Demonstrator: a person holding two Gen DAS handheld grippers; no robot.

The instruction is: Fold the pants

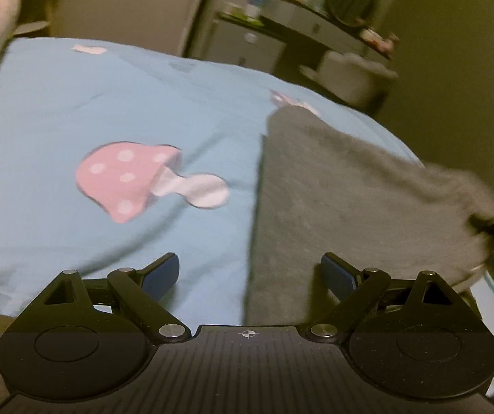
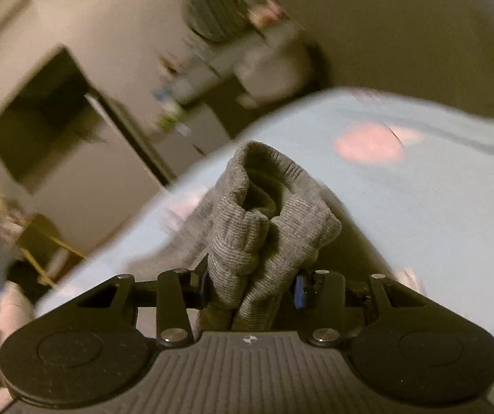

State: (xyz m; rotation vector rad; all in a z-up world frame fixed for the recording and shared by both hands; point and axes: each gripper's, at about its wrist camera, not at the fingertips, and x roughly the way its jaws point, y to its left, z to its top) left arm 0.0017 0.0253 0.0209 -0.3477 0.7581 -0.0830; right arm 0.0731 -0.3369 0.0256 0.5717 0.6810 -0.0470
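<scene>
The grey pants point(image 1: 333, 186) lie on a light blue bedsheet point(image 1: 74, 103), to the right of its pink mushroom print point(image 1: 126, 179). They are a soft, ribbed knit, spread flat at the far end and bunched near the right edge. The right gripper point(image 2: 250, 286) is clenched on a thick, doubled wad of that fabric, probably a cuff. The left gripper point(image 1: 250, 276) hangs released, jaws wide.

Dim, yellowish indoor light; heavy motion blur in right wrist view; fisheye bending, dark vignetted corners
</scene>
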